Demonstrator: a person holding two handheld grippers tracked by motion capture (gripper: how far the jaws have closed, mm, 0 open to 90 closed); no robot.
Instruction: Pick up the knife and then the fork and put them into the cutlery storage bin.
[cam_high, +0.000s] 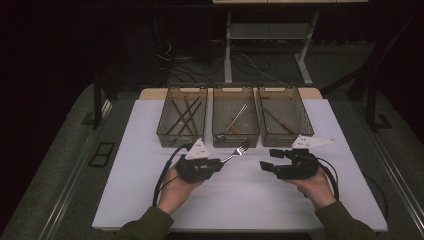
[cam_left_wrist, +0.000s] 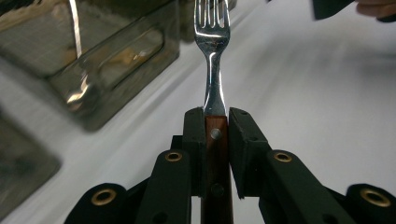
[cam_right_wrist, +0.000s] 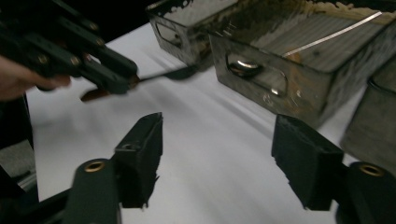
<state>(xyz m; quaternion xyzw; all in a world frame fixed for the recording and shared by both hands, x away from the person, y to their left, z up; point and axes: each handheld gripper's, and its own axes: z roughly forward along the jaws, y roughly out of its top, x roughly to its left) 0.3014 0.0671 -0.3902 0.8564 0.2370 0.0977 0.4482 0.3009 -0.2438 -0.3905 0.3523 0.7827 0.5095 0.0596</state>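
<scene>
A fork (cam_high: 239, 150) with a red-brown wooden handle and steel tines is clamped by its handle in my left gripper (cam_high: 220, 162), which is shut on it. In the left gripper view the fork (cam_left_wrist: 212, 42) points straight out from between the pads of that gripper (cam_left_wrist: 216, 121), above the white table and toward the bins. My right gripper (cam_high: 267, 159) hovers to the right of it, its jaws facing the left one. The right gripper view shows this gripper (cam_right_wrist: 224, 149) open, with bare table between the pads. The left gripper (cam_right_wrist: 116, 77) holds the fork (cam_right_wrist: 163, 74) farther off.
Three smoky clear bins stand in a row at the back of the white table (cam_high: 250, 200). The left bin (cam_high: 165, 134) holds dark sticks. A metal utensil lies in the middle bin (cam_high: 235, 136). The right bin (cam_high: 285, 137) holds a brown-handled utensil. Dark floor surrounds the table.
</scene>
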